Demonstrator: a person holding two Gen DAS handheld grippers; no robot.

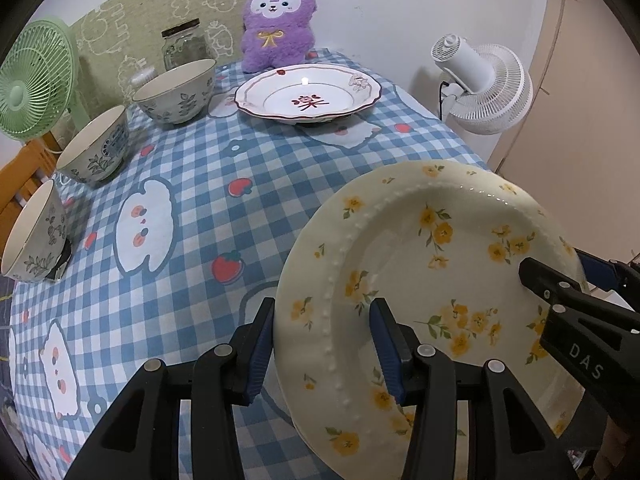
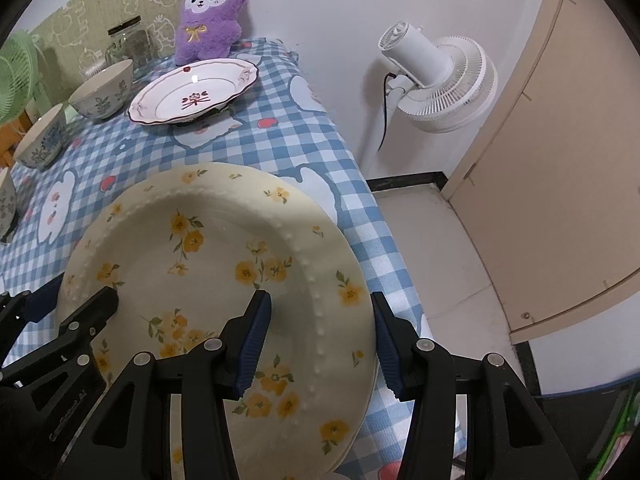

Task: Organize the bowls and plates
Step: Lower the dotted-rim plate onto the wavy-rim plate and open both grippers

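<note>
A cream plate with yellow flowers [image 1: 440, 264] [image 2: 208, 264] is held tilted over the near right part of the checked tablecloth, and a second rim shows just under it. My left gripper [image 1: 322, 308] [image 2: 72, 300] is shut on its left rim. My right gripper [image 2: 320, 298] [image 1: 568, 272] is shut on its right rim. A white plate with a red-brown edge [image 1: 308, 92] [image 2: 192, 92] sits at the far side. Three patterned bowls [image 1: 176, 92] [image 1: 96, 144] [image 1: 32, 232] line the left edge.
A purple plush toy [image 1: 276, 20] and a glass jar [image 1: 184, 44] stand at the back of the table. A green fan [image 1: 32, 80] is at the left, a white fan [image 2: 436, 80] beyond the table's right edge, and a beige door [image 2: 560, 160] further right.
</note>
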